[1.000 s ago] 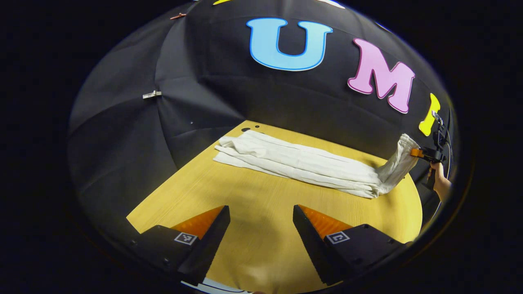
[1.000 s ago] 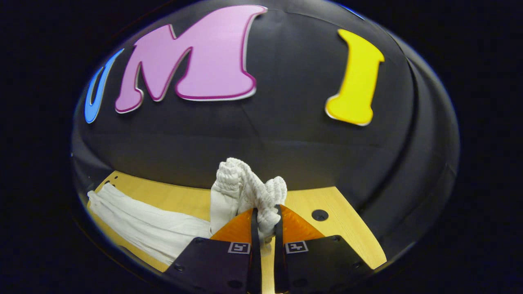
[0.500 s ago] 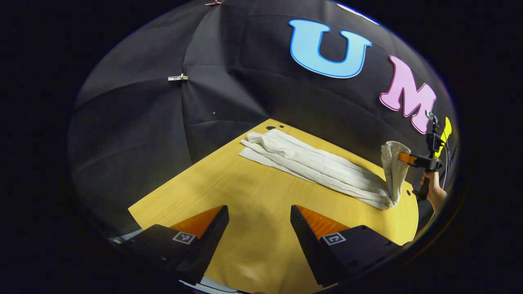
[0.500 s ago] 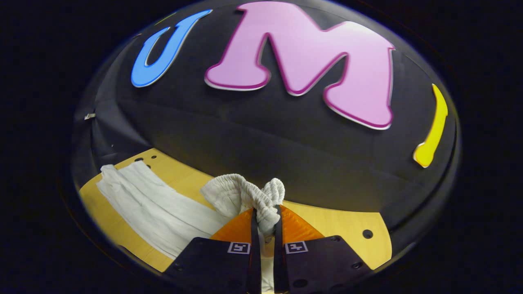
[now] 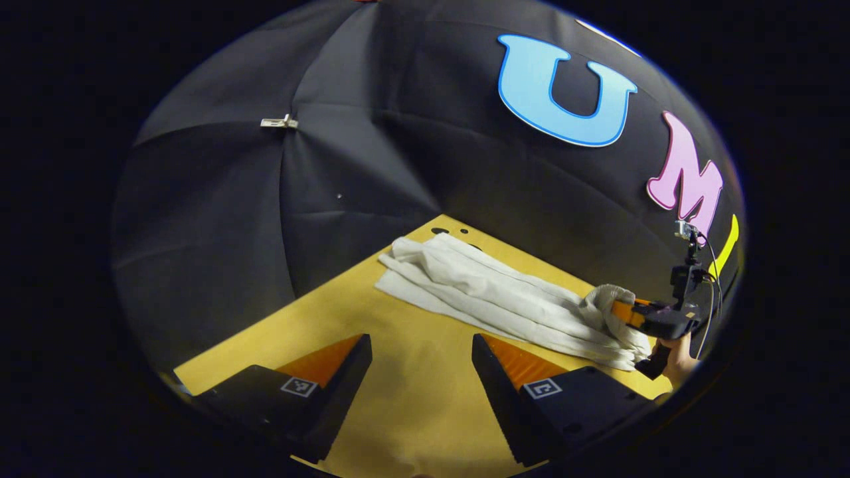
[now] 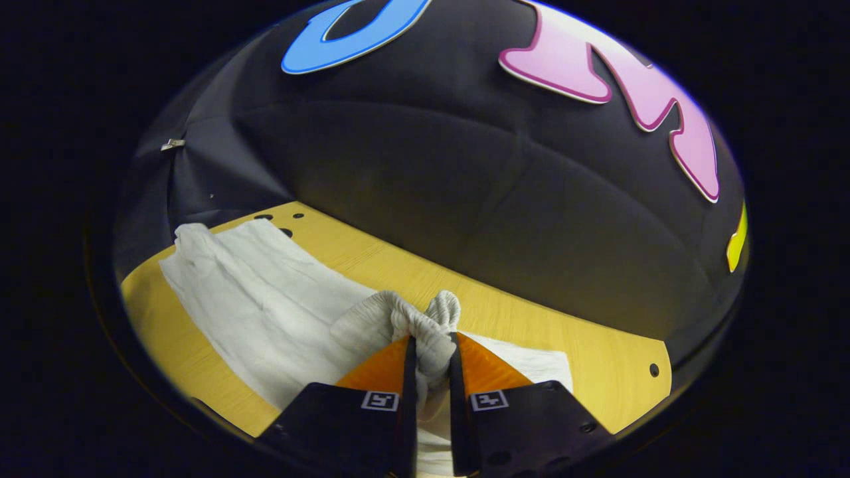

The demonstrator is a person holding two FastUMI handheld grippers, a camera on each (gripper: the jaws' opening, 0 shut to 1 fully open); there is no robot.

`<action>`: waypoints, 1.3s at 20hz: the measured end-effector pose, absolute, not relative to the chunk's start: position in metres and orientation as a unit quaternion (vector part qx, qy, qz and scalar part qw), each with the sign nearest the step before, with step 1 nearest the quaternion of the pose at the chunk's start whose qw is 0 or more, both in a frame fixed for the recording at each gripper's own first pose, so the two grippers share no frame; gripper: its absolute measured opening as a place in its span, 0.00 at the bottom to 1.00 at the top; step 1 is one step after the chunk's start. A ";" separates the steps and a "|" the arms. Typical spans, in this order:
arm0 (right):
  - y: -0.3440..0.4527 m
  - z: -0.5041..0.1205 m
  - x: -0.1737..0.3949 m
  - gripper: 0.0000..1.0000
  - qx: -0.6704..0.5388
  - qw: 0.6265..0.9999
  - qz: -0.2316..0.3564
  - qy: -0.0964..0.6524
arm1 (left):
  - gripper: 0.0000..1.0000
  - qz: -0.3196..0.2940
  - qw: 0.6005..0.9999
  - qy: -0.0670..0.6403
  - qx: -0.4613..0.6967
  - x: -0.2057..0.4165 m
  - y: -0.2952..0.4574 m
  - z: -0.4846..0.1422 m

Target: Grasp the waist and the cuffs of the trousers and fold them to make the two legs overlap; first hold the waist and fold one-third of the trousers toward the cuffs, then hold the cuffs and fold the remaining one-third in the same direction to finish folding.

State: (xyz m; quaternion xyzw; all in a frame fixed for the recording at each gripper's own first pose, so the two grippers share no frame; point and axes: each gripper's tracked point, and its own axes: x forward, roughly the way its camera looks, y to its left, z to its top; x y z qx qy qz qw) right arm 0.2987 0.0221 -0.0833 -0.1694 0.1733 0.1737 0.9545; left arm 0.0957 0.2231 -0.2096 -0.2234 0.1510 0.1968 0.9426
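While the right gripper [image 6: 430, 362] has its fingers clamped on the bunched waist [image 6: 425, 325], trousers [image 6: 265, 299] stretching ahead on the desk [image 6: 564, 345], fold 1 seems underway; next, lay it down. Left gripper [image 5: 422, 372]: fingers apart, empty.
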 end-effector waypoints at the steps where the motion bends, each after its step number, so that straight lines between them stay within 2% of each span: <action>1: 0.020 -0.083 0.296 0.40 -0.162 0.954 0.177 0.179 | 0.96 0.201 0.945 0.156 -0.205 0.103 0.232 -0.213; 4: 0.025 -0.090 0.281 0.77 -0.126 0.954 0.205 0.178 | 0.96 0.202 0.952 0.164 -0.161 0.130 0.254 -0.219; 5: 0.031 -0.091 0.273 0.92 -0.116 0.953 0.215 0.177 | 0.96 0.199 0.953 0.166 -0.156 0.139 0.257 -0.223; 6: 0.030 -0.089 0.267 0.98 -0.110 0.953 0.219 0.177 | 0.96 0.197 0.953 0.168 -0.159 0.149 0.261 -0.224; 11: -0.003 -0.087 0.223 0.98 -0.086 0.958 0.207 0.181 | 0.96 0.190 0.944 0.157 -0.217 0.207 0.296 -0.219; 17: -0.092 -0.088 0.180 0.98 -0.117 0.961 0.157 0.196 | 0.96 0.209 0.935 0.216 -0.186 0.248 0.335 -0.262; 18: -0.107 -0.091 0.169 0.98 -0.116 0.960 0.147 0.206 | 1.00 0.207 0.935 0.225 -0.181 0.256 0.337 -0.270; 19: -0.117 -0.097 0.158 0.98 -0.104 0.961 0.134 0.220 | 0.96 0.208 0.929 0.246 -0.180 0.260 0.334 -0.281; 22: -0.132 -0.111 0.126 0.98 -0.043 0.961 0.113 0.247 | 0.98 0.215 0.932 0.242 -0.161 0.263 0.333 -0.278; 25: -0.145 -0.133 0.104 0.98 -0.031 0.954 0.102 0.279 | 0.95 0.212 0.933 0.254 -0.139 0.266 0.331 -0.277; 26: -0.147 -0.136 0.099 0.98 -0.024 0.952 0.098 0.289 | 0.85 0.211 0.932 0.258 -0.139 0.268 0.330 -0.277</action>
